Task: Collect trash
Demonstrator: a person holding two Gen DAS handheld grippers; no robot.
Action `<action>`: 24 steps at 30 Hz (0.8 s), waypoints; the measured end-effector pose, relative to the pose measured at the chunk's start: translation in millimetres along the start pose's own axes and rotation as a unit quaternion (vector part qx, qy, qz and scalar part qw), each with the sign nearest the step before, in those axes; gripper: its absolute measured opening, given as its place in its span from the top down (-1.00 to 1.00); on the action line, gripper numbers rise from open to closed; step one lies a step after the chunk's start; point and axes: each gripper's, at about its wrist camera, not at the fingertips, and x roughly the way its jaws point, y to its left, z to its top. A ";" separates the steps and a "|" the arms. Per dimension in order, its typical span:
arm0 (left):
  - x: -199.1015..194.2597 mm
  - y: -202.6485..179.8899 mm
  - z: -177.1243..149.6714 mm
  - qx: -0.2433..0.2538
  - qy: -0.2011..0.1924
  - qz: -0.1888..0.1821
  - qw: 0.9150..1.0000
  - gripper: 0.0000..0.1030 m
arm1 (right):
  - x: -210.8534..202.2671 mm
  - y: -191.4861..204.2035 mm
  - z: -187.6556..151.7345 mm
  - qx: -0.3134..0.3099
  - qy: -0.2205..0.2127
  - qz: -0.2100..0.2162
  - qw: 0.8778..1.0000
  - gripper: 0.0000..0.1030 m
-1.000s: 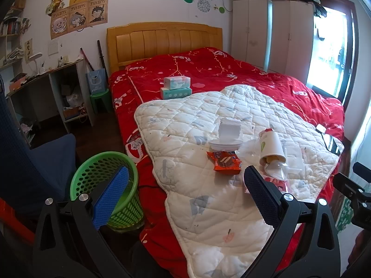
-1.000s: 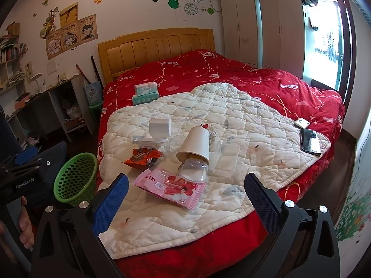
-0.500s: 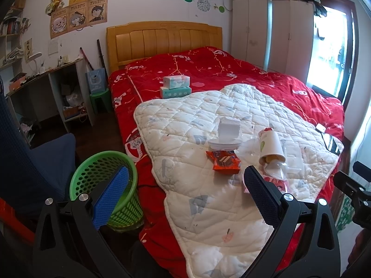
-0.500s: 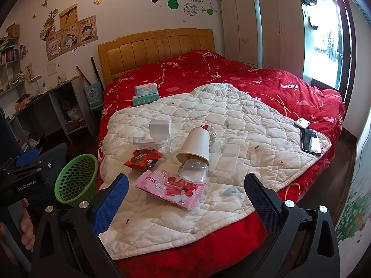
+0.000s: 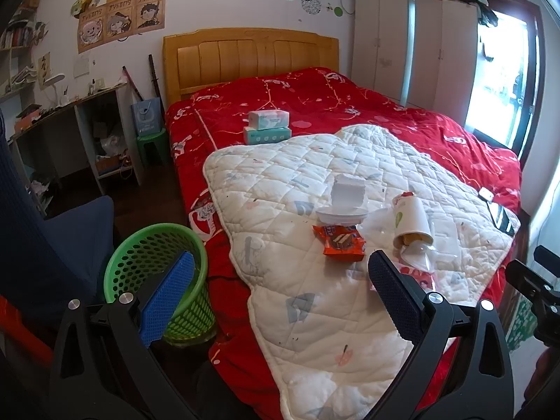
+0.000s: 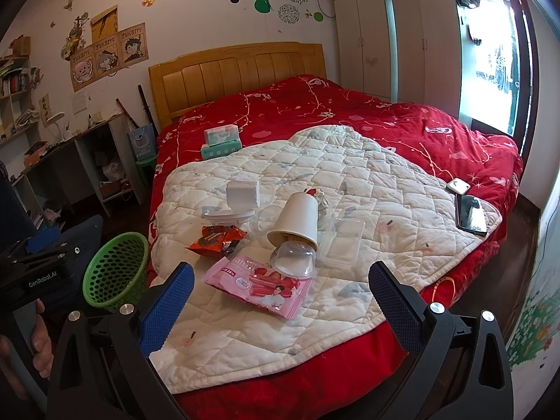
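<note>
A quilt (image 6: 350,175) is spread on the bed (image 6: 402,122), and the litter is grouped on its near-left part: a paper cup (image 6: 297,218) on its side, a wafer packet (image 6: 259,285) nearer, a snack wrapper (image 6: 215,239) to the left. A basket (image 6: 115,273) stands on the floor left of the bed. Two tissue boxes (image 6: 222,141) are stacked beyond the quilt's far-left edge, and a phone (image 6: 470,213) lies at its right edge.

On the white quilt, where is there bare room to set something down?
Free: the white quilt's far half, beyond the paper cup, and its near corner before the pink wrapper. Crowded: the middle, around the cup, orange wrapper and clear tray.
</note>
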 end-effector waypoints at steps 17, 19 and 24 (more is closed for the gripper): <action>9.9 3.9 1.7 -0.010 0.013 0.001 1.000 -0.90 | 8.9 -0.9 1.6 -0.001 0.004 0.001 1.000 -0.88; 12.4 4.4 2.3 -0.010 0.014 0.003 1.000 -0.90 | 12.0 -1.4 2.6 -0.001 0.006 0.001 1.000 -0.88; 18.1 8.0 6.1 -0.018 0.018 0.004 1.000 -0.90 | 18.8 -3.2 7.1 -0.004 0.009 0.001 1.000 -0.88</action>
